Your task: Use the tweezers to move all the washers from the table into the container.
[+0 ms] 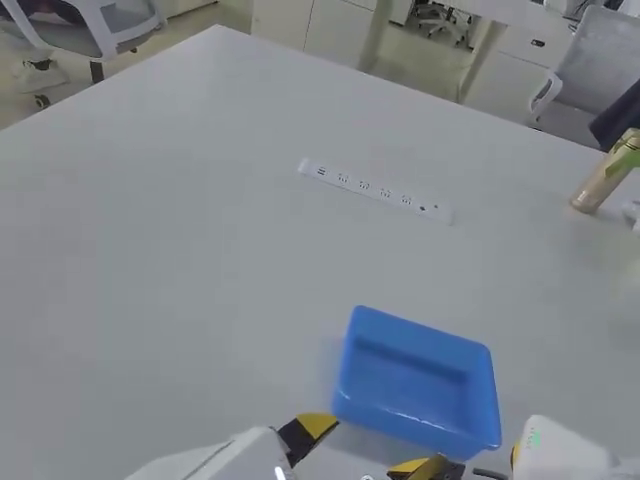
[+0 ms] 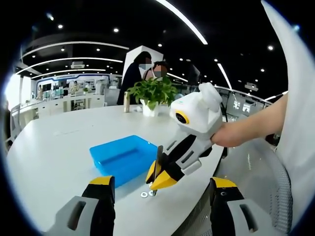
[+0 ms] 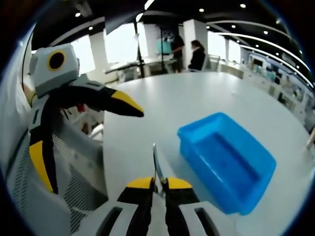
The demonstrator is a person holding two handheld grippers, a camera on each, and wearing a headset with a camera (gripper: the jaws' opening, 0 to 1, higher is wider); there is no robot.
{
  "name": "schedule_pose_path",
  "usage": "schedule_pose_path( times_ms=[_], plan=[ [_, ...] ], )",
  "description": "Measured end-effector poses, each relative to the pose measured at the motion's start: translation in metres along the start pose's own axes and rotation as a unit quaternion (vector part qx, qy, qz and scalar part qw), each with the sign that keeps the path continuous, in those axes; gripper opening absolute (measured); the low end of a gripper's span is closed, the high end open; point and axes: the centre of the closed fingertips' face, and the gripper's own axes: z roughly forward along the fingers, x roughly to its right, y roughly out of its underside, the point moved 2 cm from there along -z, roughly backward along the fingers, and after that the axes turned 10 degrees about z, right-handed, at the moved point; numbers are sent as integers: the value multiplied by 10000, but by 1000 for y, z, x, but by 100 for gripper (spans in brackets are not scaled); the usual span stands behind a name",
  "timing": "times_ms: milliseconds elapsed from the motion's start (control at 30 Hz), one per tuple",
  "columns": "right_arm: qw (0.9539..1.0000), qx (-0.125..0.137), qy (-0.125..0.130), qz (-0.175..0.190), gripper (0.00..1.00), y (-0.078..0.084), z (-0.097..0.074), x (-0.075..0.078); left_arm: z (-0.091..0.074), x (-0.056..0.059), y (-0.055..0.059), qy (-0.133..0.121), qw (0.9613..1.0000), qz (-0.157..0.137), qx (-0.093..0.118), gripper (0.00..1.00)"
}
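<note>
Washer (image 2: 144, 194) beside tweezers (image 2: 159, 157) in right gripper (image 2: 158, 181)

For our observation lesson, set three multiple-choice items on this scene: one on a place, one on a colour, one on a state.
1. The washer lies: A on the table beside the container; B inside the container; C on a chair.
2. The container is: A red; B green; C blue.
3. The right gripper has its jaws: A wide open; B shut on the tweezers; C shut on a washer.
Answers: A, it rests on tabletop; C, blue walls; B, tweezers stick out between closed jaws.
</note>
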Motion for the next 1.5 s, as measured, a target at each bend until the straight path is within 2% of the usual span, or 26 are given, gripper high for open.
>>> schedule_pose_path(
  times_ms=[200,367,433,500,567,733,867,933,1000,1033,1200,1333,1500],
  plan=[
    [9999,13,75,-154,5,-1,1,0,0,0,0,-1,10000,17,0,79],
    [9999,30,107,-87,6,0,1,3,0,0,1,2,10000,41,-15,79],
    [9999,105,2,73,5,-1,2,0,0,1,0,21,10000,35,-14,79],
    [9999,117,9,43,5,-1,2,0,0,1,1,16,10000,55,-28,79],
    [10000,19,50,-10,5,3,3,0,0,1,1,15,10000,63,-36,79],
    [9999,38,35,-160,5,2,4,-1,0,1,1,16,10000,63,-27,79],
    [9999,-26,95,-91,4,2,2,-1,1,2,3,51,9999,55,-77,79],
    [9999,17,127,-39,5,-1,-3,-1,1,2,3,53,9999,61,-104,79],
    [9998,119,169,-4,5,-7,-9,-1,0,-2,3,-106,9997,150,-140,80],
    [9997,167,190,0,5,-10,-11,0,-1,-3,1,-161,9997,183,-62,82],
    [9987,377,350,32,5,-31,-24,7,-3,-9,-1,-296,9995,48,33,85],
    [9975,553,433,84,5,-43,-33,15,-2,-9,0,-279,9996,46,16,84],
    [9954,591,722,228,5,-50,-42,27,-2,-9,-1,-273,9996,109,39,85]
  ],
)
